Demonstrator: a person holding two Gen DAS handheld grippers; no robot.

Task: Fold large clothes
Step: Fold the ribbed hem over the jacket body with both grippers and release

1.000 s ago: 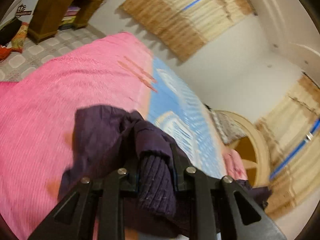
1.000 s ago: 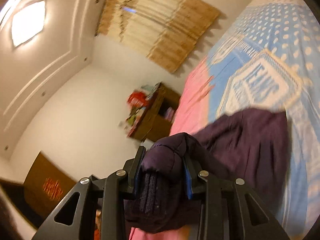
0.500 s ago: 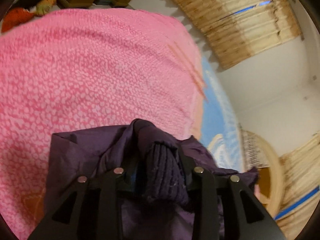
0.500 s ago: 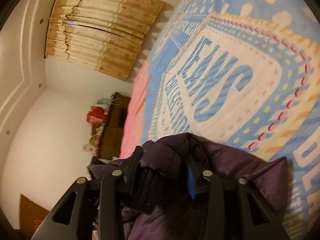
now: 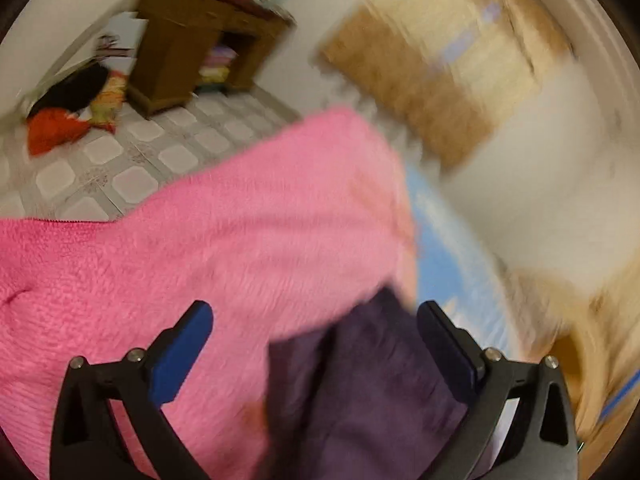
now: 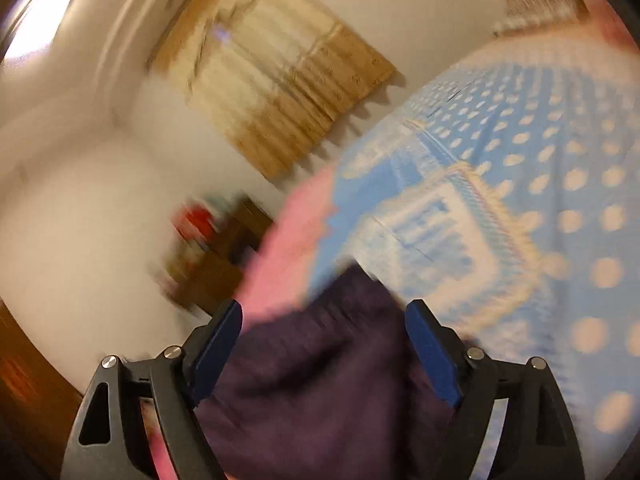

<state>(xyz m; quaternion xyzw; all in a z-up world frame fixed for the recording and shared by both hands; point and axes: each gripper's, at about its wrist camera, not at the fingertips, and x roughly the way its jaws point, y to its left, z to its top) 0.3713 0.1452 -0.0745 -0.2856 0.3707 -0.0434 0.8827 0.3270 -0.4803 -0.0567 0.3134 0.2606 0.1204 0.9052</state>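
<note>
A dark purple garment lies on the bed, blurred by motion in both views. My left gripper stands wide with its jaws opening; the cloth lies below and between the blue pads, nearer the right one, with no pad pressing on it. In the right wrist view the same purple garment spreads under my right gripper, whose jaws are also opening, the pads clear of the fabric.
The bed carries a pink fleece blanket and a blue dotted blanket side by side. A brown wooden cabinet stands on the tiled floor beyond the bed. Bamboo blinds hang on the white wall.
Both grippers were shut on bunched purple cloth; both now stand wide and the cloth has dropped flat onto the bed. Both cameras swung and the views are blurred.
</note>
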